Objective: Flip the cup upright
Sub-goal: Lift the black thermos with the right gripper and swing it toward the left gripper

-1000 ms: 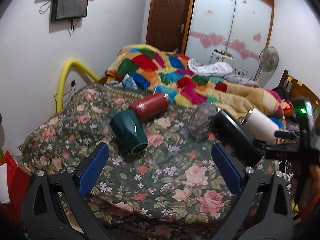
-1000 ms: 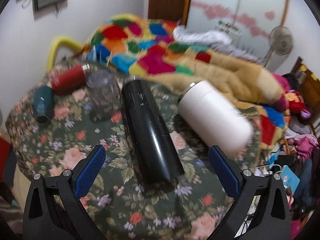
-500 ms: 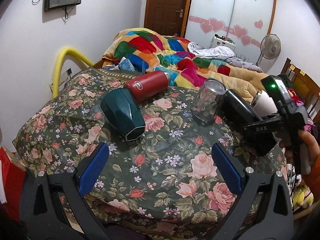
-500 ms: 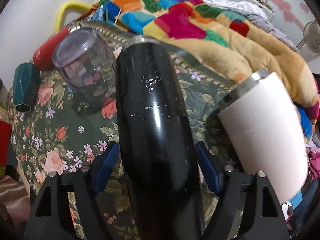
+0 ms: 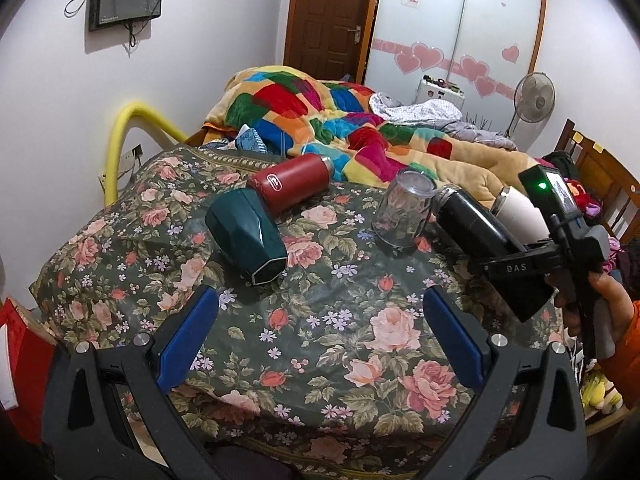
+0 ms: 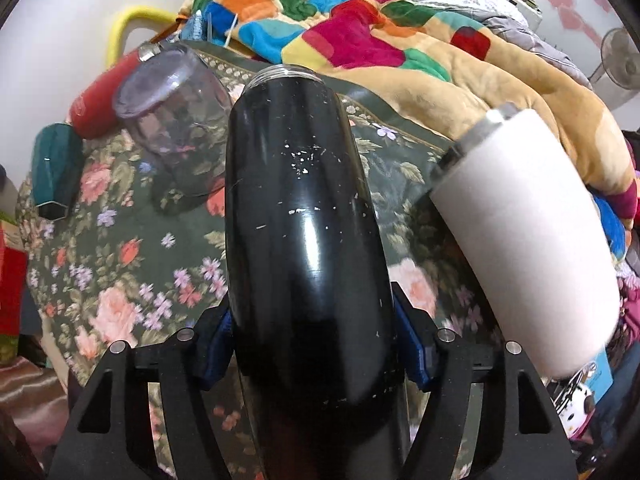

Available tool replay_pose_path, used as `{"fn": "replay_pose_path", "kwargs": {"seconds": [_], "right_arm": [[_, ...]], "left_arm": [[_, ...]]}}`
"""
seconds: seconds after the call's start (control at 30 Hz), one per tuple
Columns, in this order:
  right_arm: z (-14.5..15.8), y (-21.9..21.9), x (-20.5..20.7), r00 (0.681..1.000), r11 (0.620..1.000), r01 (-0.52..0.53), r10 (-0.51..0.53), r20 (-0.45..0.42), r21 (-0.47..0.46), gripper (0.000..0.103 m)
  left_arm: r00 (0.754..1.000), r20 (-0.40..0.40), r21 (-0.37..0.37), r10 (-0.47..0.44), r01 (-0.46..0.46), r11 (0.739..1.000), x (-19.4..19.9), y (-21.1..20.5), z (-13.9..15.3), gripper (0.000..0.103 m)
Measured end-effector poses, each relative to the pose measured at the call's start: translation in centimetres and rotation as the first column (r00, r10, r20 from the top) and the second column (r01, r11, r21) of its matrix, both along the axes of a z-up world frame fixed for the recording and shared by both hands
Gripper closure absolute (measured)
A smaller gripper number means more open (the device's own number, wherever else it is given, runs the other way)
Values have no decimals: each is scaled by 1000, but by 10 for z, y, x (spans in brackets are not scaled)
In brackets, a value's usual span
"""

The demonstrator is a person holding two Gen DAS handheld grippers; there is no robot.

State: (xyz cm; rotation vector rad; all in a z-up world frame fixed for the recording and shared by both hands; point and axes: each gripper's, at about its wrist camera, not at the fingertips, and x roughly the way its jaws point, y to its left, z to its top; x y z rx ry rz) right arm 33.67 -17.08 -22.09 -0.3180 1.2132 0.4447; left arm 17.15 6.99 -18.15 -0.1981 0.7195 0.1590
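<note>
A: Right wrist cam status?

B: Right hand-held gripper (image 6: 316, 354) clamped on the black flask (image 6: 304, 216), blue pads (image 6: 414, 356) pressed to both sides of its lower body. Flask points away from the lens, threaded mouth at the far end.

A: Neighbours?

B: White tumbler (image 6: 520, 240) lying on its side just right of the flask, steel rim at the far end. Clear glass cup (image 6: 176, 120) inverted just left. Beyond it a red bottle (image 6: 96, 104) and a teal cup (image 6: 56, 168), both on their sides.

A: Surface?

B: Floral cloth (image 6: 132, 264). Patchwork quilt (image 6: 340, 24) heaped behind.
</note>
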Motion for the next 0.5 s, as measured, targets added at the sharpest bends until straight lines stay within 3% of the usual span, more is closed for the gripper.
{"fn": "replay_pose_path", "kwargs": {"seconds": [0.5], "right_arm": [[105,0,-67,973,994,-59,37,228,89,38]], "left_arm": [[994,110,5,0,-1,1000,-40,-7,41,0]]}}
